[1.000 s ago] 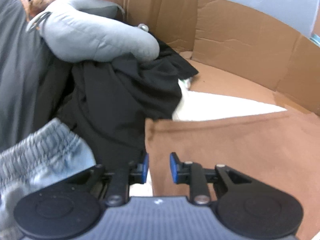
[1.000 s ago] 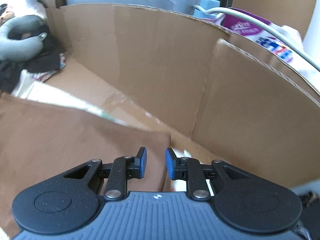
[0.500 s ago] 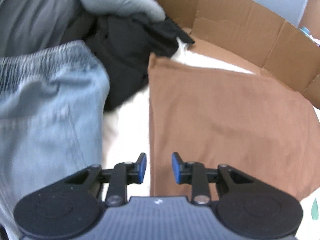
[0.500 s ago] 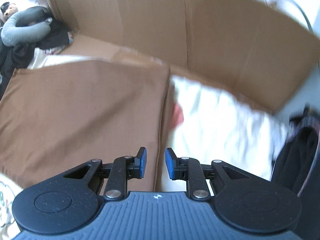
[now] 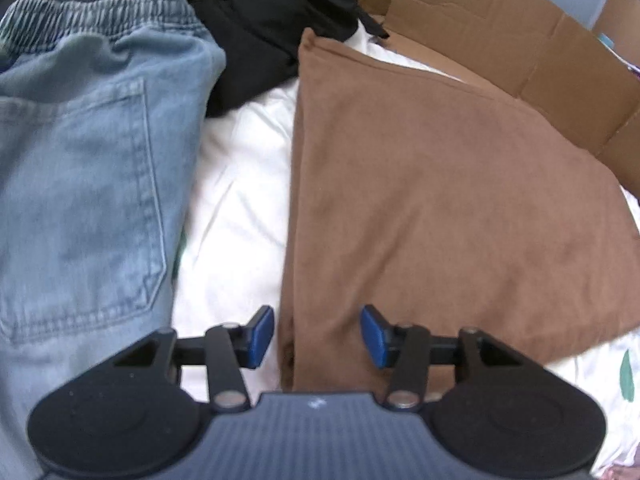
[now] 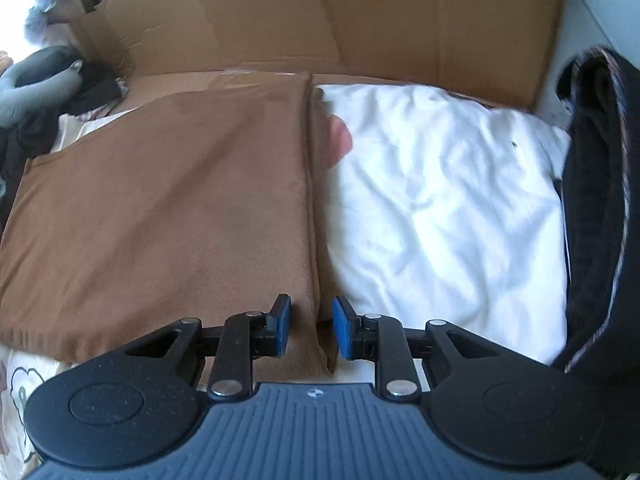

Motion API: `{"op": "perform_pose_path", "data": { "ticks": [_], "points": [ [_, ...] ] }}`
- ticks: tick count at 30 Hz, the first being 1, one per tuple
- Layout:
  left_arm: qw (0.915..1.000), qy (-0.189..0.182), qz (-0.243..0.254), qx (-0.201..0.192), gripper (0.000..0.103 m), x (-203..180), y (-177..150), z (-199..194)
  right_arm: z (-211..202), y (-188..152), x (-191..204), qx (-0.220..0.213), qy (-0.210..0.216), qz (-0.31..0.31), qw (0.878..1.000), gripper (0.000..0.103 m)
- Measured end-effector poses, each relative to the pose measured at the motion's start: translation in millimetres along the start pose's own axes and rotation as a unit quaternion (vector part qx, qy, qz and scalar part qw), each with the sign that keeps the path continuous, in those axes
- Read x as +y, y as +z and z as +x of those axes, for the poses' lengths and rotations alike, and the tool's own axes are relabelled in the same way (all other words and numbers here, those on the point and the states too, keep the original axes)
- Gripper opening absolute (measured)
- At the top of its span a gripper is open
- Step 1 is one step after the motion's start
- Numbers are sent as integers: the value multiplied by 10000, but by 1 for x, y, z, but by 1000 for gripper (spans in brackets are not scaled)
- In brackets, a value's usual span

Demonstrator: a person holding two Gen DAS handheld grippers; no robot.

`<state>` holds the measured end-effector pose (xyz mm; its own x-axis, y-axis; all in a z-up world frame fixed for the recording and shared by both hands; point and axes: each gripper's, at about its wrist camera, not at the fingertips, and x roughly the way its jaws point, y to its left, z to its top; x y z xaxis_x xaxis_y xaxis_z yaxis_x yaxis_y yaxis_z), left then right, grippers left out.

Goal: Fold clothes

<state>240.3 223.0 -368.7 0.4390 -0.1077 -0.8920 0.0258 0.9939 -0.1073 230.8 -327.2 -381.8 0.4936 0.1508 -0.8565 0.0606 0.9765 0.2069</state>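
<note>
So we've swung both tongs back down to the near edge of the brown garment point(image 5: 440, 200). Our left gripper point(image 5: 317, 336) is opening over its left corner, nothing grasped. Right gripper point(image 6: 311, 326) sits released, parting slightly, straddling the right edge. A second ago we faced the cardboard point(image 6: 360, 20), so next fold looks ready.

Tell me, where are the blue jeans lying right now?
In the left wrist view, the blue jeans fill the left side, beside the brown garment, with white bedding between them.
</note>
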Motion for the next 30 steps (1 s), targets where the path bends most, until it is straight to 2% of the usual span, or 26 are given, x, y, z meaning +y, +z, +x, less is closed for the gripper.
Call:
{"op": "perform_pose_path", "data": {
  "ticks": [5,9,10,11,13,16,19,20,24,30],
  "points": [
    [9998,113,-170,21,51,8,-13,1,-4,-6,-1,-33,115,-13,9999,30],
    [9996,12,-267,17,50,11,-21,-4,-2,-7,0,17,209,14,9998,30],
    [9996,-35,-292,12,50,11,-22,-7,-2,-7,-1,32,258,53,9996,27],
    [9995,-83,-315,6,50,12,-24,-10,-1,-8,-2,50,316,114,9994,16],
    [9994,-128,-332,-3,48,12,-27,-11,0,-9,-4,80,412,230,9989,3],
    [9987,-254,-436,-76,35,14,-30,-13,-2,-10,-8,105,468,351,9982,1],
    [9985,-243,-477,-100,21,15,-30,-13,-6,-10,-9,179,342,322,9987,0],
    [9984,-250,-487,-104,12,15,-30,-13,-7,-10,-9,182,279,258,9991,0],
    [9986,-230,-480,-69,6,17,-31,-14,-6,-13,-13,294,238,346,9987,0],
    [9994,-106,-323,-9,4,19,-31,-11,0,-18,-14,259,21,434,9987,4]
  ]
}}
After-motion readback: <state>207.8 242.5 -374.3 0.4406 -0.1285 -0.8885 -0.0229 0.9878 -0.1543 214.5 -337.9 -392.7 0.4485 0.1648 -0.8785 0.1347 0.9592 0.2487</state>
